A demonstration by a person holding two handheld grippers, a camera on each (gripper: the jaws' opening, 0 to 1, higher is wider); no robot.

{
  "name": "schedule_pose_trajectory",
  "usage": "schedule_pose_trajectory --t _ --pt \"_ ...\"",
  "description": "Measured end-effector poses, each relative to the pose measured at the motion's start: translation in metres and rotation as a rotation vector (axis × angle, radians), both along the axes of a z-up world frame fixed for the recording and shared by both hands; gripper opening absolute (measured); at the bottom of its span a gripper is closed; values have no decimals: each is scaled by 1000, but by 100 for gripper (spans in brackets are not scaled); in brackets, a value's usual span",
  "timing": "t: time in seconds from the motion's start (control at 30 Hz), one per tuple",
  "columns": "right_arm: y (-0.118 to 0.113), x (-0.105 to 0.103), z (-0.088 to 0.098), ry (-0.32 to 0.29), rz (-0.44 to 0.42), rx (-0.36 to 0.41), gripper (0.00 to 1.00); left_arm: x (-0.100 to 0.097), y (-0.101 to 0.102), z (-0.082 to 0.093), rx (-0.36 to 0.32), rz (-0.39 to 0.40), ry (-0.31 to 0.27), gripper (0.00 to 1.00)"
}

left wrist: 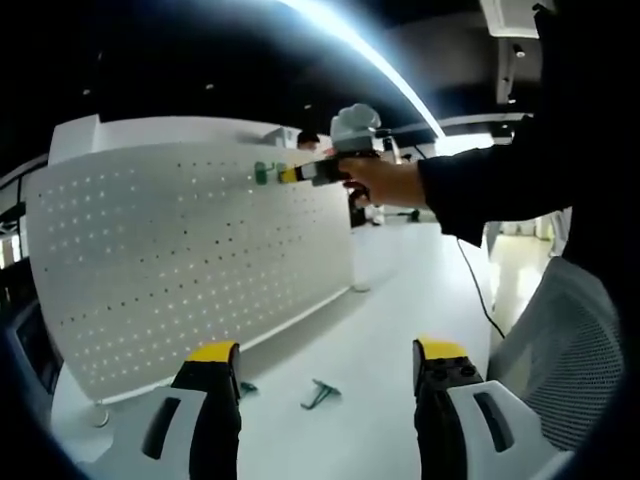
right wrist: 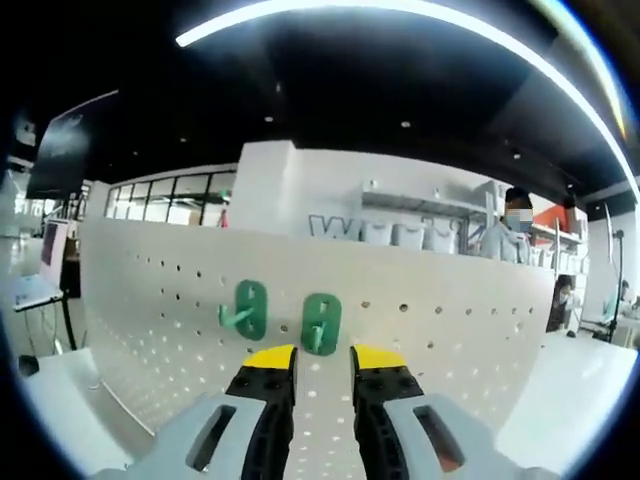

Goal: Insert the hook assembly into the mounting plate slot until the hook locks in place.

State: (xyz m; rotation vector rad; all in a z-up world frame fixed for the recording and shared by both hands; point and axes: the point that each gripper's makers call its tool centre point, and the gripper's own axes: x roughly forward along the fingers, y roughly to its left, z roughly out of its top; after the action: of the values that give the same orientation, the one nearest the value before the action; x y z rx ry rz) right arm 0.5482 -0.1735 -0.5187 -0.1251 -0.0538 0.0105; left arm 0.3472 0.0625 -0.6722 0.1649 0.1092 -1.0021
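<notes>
Facing a white pegboard mounting plate (right wrist: 400, 300) that stands upright on a white table (left wrist: 400, 330), the right tool (right wrist: 321, 360) is seen with its yellow-tipped jaws nearly together, a narrow gap left between them. Just ahead of those tips, a green hook assembly (right wrist: 320, 323) sits against the plate with its long axis upright; whether it is gripped or only touched cannot be told. A second green hook (right wrist: 245, 310) is mounted just to its left. In the left gripper view, the right tool is held by a hand (left wrist: 385, 180) at the plate's upper edge. The left tool (left wrist: 328, 362) is held wide open and empty, with a loose green hook (left wrist: 318, 393) lying on the table between its jaws.
</notes>
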Motion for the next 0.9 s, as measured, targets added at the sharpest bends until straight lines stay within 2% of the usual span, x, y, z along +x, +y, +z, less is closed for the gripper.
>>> schedule_pose_trajectory --t 0.17,0.23,0.5,0.67,0.9 --pt "2 -4 -7 24 18 6 42 0 0 0 3 -2 0 71" --pt "3 -7 -11 36 31 30 47 0 0 -1 4 -3 -1 71" --pt "5 -23 -3 -7 70 107 66 0 0 -1 7 -5 0 71" --pt "9 -38 5 -33 99 110 75 -1 0 -1 6 -5 -2 71" --pt "10 -54 14 -64 117 115 76 -2 -2 -2 13 -10 0 71"
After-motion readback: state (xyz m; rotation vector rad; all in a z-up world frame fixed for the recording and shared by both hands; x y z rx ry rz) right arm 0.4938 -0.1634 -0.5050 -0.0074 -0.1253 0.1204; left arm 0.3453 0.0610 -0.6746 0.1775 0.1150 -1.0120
